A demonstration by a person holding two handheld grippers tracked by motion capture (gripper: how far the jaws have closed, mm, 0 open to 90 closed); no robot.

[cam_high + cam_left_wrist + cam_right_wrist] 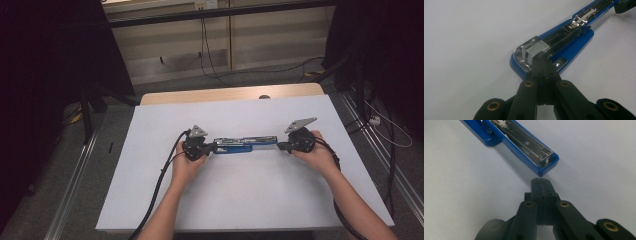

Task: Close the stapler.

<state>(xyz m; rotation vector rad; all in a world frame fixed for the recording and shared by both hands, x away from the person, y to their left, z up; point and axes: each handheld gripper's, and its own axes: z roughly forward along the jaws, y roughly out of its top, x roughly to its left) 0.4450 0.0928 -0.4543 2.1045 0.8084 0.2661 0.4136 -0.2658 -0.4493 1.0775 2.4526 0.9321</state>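
Gripper [543, 60] shut, touching glossy blue-chrome stapler [564, 42]

A white sheet [240, 195] covers most of the tabletop [230, 94], whose pale wood shows as a strip along the far edge. Grey carpet floor [60, 200] surrounds it. Behind stands a light wooden cabinet [220, 40] with a dark rail [215, 14] across its upper part, and black cables [207, 55] hang down its front to the floor. Black curtains [45, 60] darken both sides of the room. Metal rails [75, 185] run along the floor left and right of the tabletop, and a white cable [395, 137] lies at the right.
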